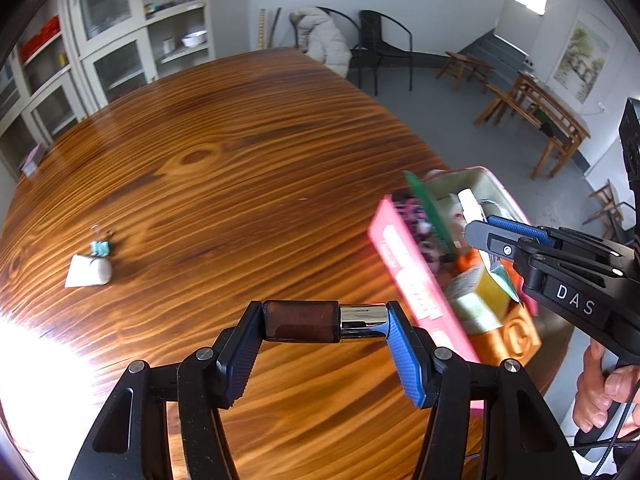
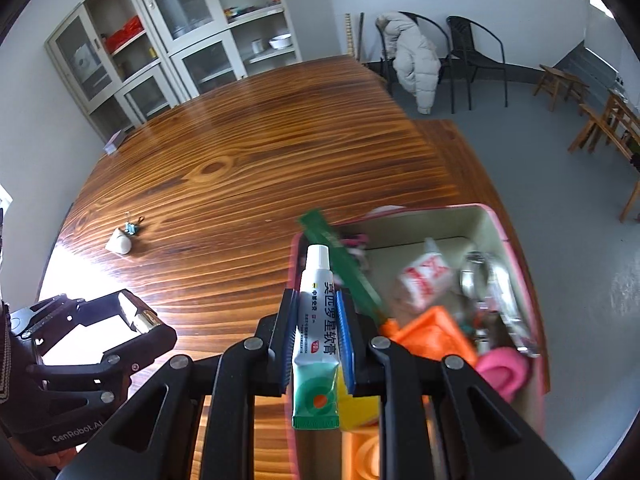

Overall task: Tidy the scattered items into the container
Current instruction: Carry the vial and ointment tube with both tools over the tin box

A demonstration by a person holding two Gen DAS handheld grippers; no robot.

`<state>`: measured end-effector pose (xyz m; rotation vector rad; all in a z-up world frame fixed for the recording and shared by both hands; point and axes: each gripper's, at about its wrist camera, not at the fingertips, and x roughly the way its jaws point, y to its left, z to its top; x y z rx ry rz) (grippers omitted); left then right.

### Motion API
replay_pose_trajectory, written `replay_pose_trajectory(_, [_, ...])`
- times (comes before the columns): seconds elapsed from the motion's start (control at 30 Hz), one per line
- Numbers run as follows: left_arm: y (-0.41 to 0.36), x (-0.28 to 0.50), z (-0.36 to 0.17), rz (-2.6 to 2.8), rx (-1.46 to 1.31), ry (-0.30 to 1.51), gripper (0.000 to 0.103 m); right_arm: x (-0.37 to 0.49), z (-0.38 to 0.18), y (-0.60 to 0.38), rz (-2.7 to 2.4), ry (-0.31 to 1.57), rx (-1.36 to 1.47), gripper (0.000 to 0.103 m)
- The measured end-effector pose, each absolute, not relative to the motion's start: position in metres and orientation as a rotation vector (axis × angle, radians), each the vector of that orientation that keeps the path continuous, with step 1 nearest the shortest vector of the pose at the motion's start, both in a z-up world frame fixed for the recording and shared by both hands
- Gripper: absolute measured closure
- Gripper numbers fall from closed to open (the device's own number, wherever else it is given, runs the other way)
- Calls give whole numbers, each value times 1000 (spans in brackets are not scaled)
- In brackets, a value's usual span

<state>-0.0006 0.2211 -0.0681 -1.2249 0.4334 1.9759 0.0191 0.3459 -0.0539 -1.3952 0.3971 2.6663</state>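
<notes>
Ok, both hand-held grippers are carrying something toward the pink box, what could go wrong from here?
1. The left hand-held gripper holds the brown and chrome cylinder only by its two ends; it could slip or roll out.
2. The pink box is already crowded and the green comb sticks up over its rim, so the ointment tube may catch on it.
3. The binder clip and white packet lie far off and could be forgotten.

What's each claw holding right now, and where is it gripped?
Left claw: a brown-and-chrome lighter, clamped end to end. Right claw: an ointment tube, pinched across its middle.
</notes>
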Motion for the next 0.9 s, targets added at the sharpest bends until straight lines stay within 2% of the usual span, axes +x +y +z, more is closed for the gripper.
replay_pose_trajectory(0.9, [327,44,-52,1862,-1109,484,41,86,-55,429,2598,494,-1335,82])
